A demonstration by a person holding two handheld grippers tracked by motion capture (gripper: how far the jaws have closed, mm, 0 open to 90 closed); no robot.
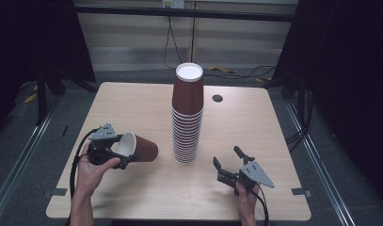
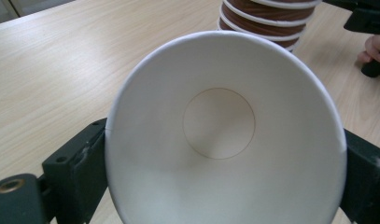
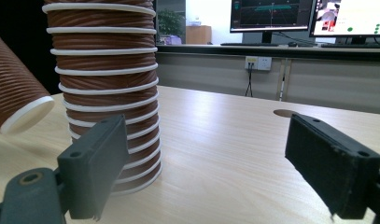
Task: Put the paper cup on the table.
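Left claw (image 1: 119, 153) grips a cup (image 1: 138, 148) sideways near its rim, just left of the stack (image 1: 187, 117) on the surface (image 1: 132, 103), likely for restacking; right claw (image 1: 227, 165) open, empty, standing by.

No readable text — monitor screens too blurred.

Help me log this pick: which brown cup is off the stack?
The single cup gripped by the left gripper, tipped sideways, white inside showing; the others sit nested upside down in the stack.
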